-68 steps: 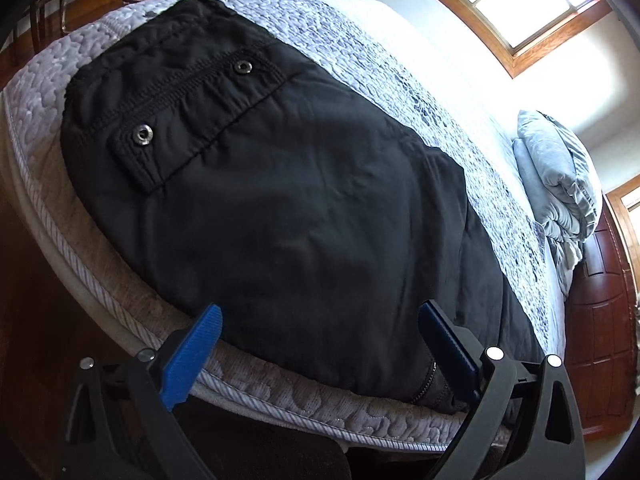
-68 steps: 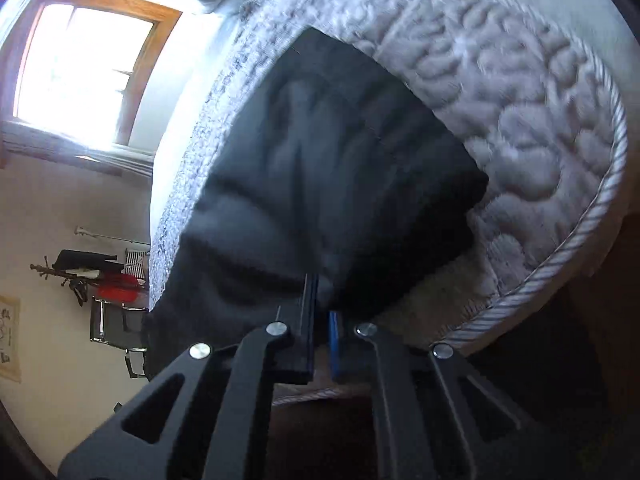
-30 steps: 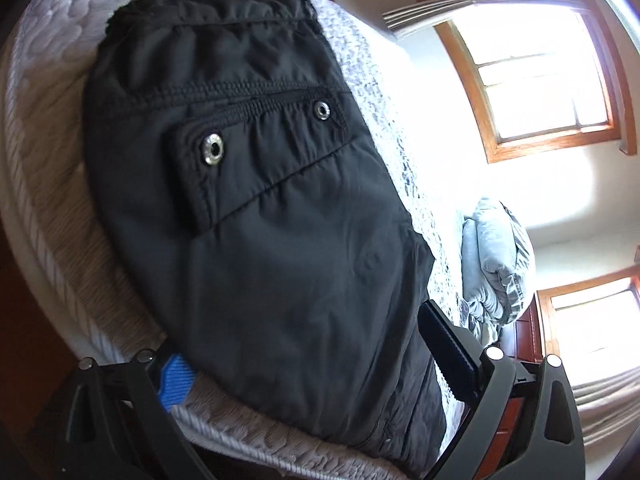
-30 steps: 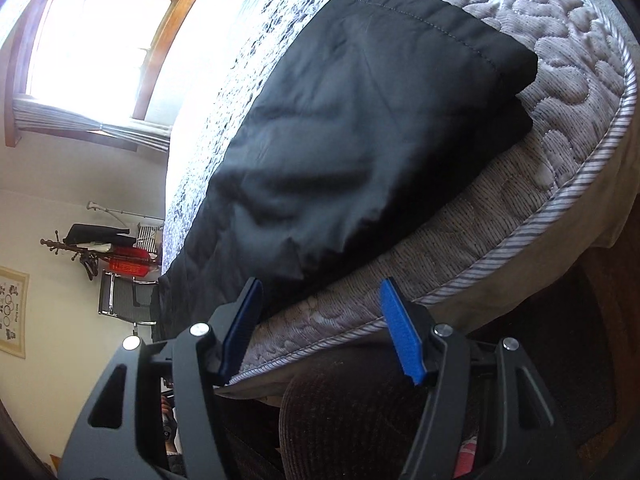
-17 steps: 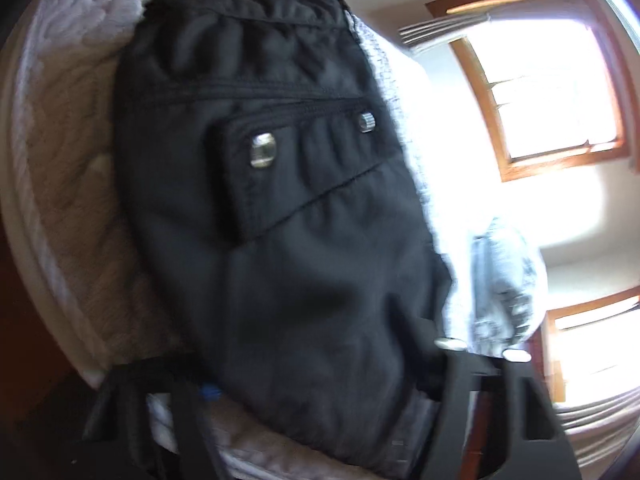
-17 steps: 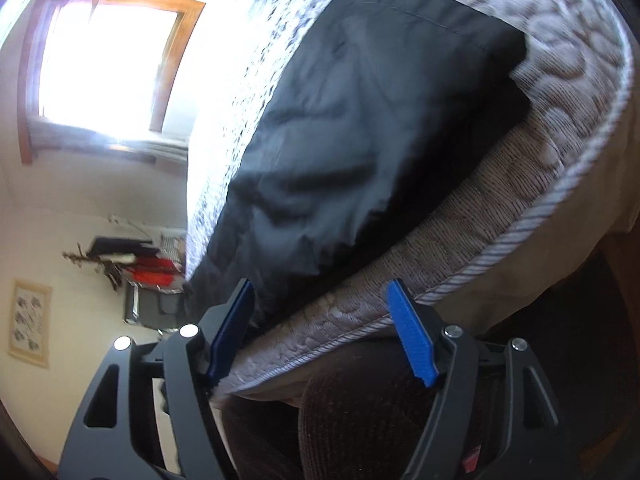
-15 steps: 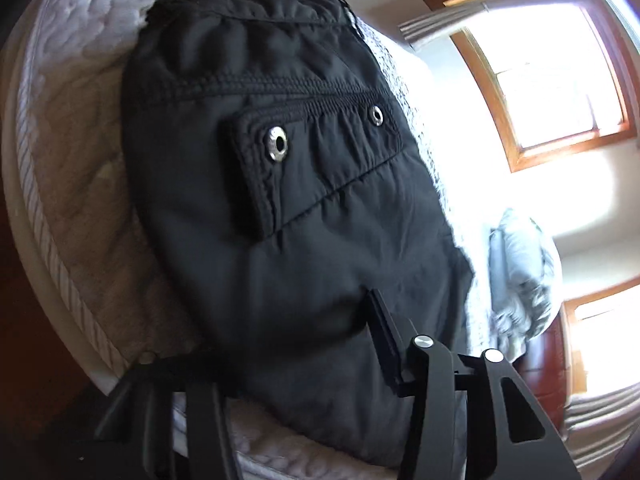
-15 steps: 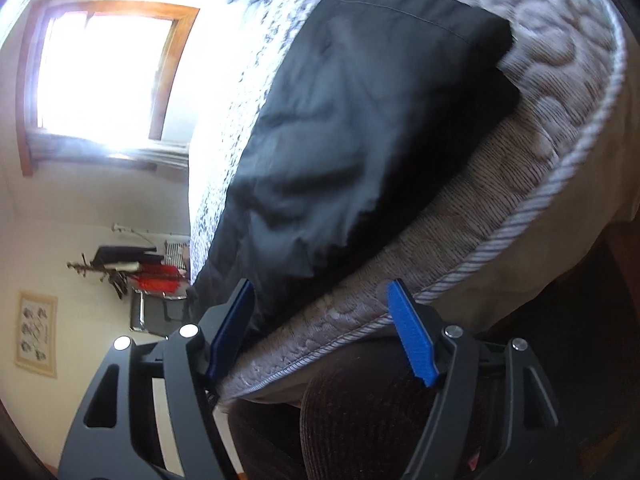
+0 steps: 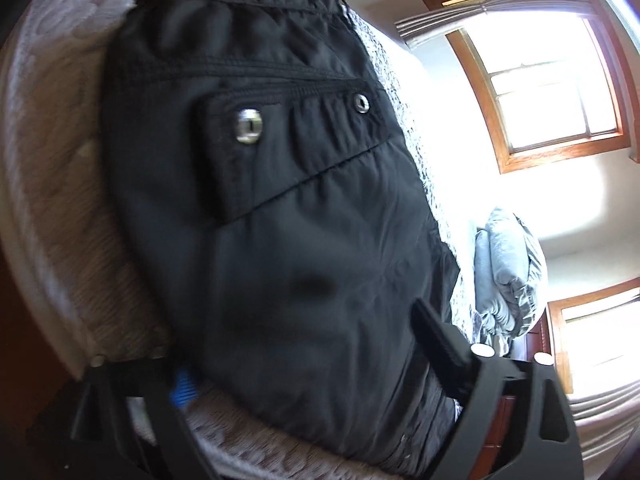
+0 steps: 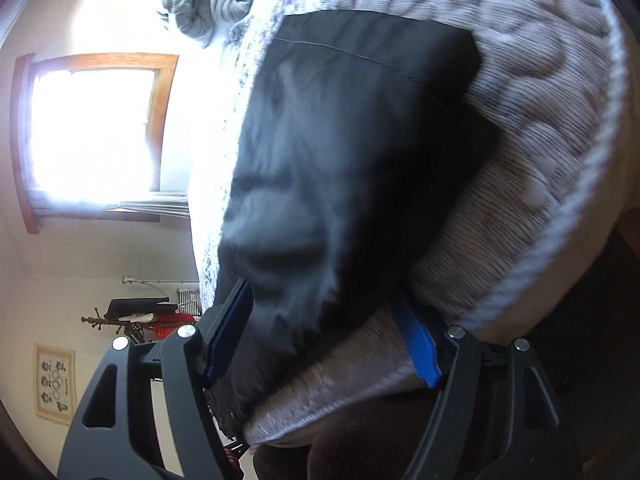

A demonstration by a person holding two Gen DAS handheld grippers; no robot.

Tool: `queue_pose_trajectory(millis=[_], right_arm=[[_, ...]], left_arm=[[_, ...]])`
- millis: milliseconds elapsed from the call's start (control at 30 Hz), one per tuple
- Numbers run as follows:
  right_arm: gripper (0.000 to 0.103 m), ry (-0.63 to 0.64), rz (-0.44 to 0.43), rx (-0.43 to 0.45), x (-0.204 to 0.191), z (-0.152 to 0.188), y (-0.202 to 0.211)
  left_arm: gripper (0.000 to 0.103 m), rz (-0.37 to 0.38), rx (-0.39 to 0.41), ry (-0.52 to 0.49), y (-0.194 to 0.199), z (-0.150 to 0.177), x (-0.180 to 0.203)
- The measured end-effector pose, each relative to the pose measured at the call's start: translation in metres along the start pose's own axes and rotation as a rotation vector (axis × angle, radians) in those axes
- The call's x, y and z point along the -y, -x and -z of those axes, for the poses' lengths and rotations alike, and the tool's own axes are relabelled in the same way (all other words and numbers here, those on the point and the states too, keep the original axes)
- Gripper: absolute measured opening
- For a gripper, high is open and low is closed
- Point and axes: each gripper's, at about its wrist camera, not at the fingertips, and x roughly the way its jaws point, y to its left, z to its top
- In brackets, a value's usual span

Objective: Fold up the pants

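Pants (image 9: pixel 280 208) soft, slick, limp on bed (image 10: pixel 540 128); pinch near-edge fold. Left gripper (image 9: pixel 308 356), right gripper (image 10: pixel 324 332) both released, jaws just widened, straddling cloth.

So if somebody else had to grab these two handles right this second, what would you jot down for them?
Left tool: jaws wide apart and just reopened, straddling the near edge of the pants at the waist end, by the snap pocket; not clamped.
Right tool: open, jaws either side of the pants' near edge at the leg end; not clamped.
Pants: flat on the mattress, near its edge, already folded into one long strip.
Left to do: probably pinch both ends and fold the strip shorter. The pile of bedding lies farther up the bed.
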Motion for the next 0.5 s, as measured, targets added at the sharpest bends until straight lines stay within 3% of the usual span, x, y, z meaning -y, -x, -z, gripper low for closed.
queue_pose_trajectory(millis=[200,300,333,367,433,500], right_arm=[[0.067,0.065,0.007,0.013,-0.024,-0.011,-0.016],[0.056,0.040,0.031,-0.001,-0.023,-0.018,-0.031],[0.042,0.036,0.043,-0.003,-0.022,-0.018,-0.034],[0.033,0.035,0.051,-0.005,-0.021,-0.019,-0.036],[0.024,0.042,0.046,-0.008,-0.022,-0.020,-0.039],[0.019,0.067,0.047,-0.007,-0.028,-0.019,-0.038]], left_arm=[[0.098,-0.046,0.030,-0.016,-0.011,-0.005,0.020],[0.097,-0.033,0.039,-0.009,-0.016,-0.008,0.026],[0.094,-0.024,0.043,-0.010,-0.016,-0.008,0.027],[0.089,-0.019,0.046,-0.020,-0.016,-0.008,0.028],[0.049,-0.049,0.049,-0.054,-0.018,-0.010,0.029],[0.043,-0.045,0.035,-0.061,-0.022,-0.013,0.027]])
